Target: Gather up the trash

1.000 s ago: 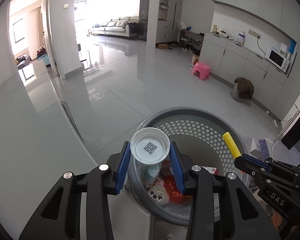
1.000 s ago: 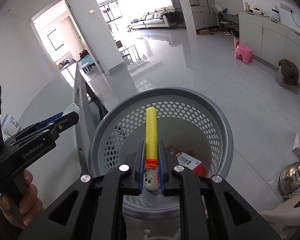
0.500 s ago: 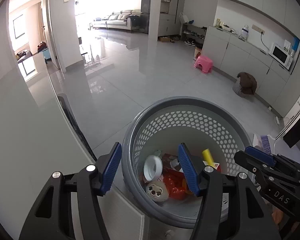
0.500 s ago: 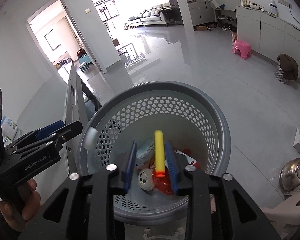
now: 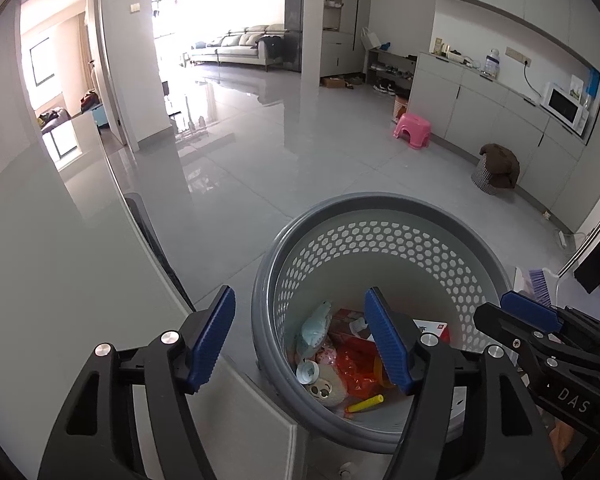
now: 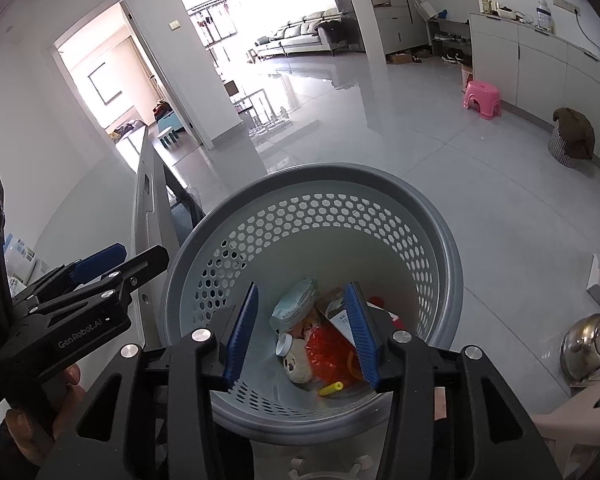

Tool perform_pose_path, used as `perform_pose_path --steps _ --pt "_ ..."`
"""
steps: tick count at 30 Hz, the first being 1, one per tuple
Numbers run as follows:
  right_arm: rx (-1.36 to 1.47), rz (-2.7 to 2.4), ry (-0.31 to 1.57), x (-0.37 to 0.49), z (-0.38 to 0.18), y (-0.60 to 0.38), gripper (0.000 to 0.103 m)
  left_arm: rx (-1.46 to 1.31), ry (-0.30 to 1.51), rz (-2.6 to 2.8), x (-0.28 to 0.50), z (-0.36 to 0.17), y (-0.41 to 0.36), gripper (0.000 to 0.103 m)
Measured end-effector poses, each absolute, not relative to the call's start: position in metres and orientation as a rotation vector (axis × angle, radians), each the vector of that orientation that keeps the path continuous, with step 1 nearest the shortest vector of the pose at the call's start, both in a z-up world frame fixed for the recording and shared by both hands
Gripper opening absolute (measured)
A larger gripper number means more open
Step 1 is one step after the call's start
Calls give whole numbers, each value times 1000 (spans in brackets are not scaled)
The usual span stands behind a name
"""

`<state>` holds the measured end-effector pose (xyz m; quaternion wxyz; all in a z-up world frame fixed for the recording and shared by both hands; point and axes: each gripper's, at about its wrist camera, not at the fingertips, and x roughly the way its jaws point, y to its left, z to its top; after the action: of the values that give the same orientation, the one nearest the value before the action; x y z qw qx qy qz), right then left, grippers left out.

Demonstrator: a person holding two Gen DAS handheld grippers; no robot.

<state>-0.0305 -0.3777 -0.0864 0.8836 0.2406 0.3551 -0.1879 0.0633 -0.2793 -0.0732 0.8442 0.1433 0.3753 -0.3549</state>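
A grey perforated bin (image 5: 380,208) (image 6: 440,240) stands on the floor beside a table edge. In it lie a yellow foam dart (image 5: 366,404) (image 6: 331,389), a small clear cup with a QR lid (image 5: 308,371) (image 6: 285,344), a pale wipes pack (image 5: 314,328) (image 6: 296,304), red wrappers (image 5: 350,368) and a small plush (image 6: 298,364). My left gripper (image 5: 304,342) is open and empty above the bin's near left rim. My right gripper (image 6: 302,330) is open and empty over the bin.
A grey tabletop (image 5: 40,280) lies to the left. A pink stool (image 5: 414,130), a covered basket (image 5: 494,168) and cabinets stand far right. A metal kettle (image 6: 588,346) and a brush (image 5: 538,284) sit at the right.
Both grippers opened. The cup dropped from the left gripper and the yellow dart from the right; both now lie in the bin. Both grippers drew back slightly.
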Motion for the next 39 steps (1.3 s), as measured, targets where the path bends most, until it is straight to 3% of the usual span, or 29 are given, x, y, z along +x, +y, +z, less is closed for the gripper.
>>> perform_pose_path --steps 5,12,39 --pt "506 -395 741 -32 -89 -380 48 299 789 -733 64 -73 -276 70" --pt "499 -415 733 -36 -88 -379 57 296 780 -720 66 -74 -274 83" --pt "486 -452 709 -45 -80 -377 71 295 740 -713 64 -71 -270 96"
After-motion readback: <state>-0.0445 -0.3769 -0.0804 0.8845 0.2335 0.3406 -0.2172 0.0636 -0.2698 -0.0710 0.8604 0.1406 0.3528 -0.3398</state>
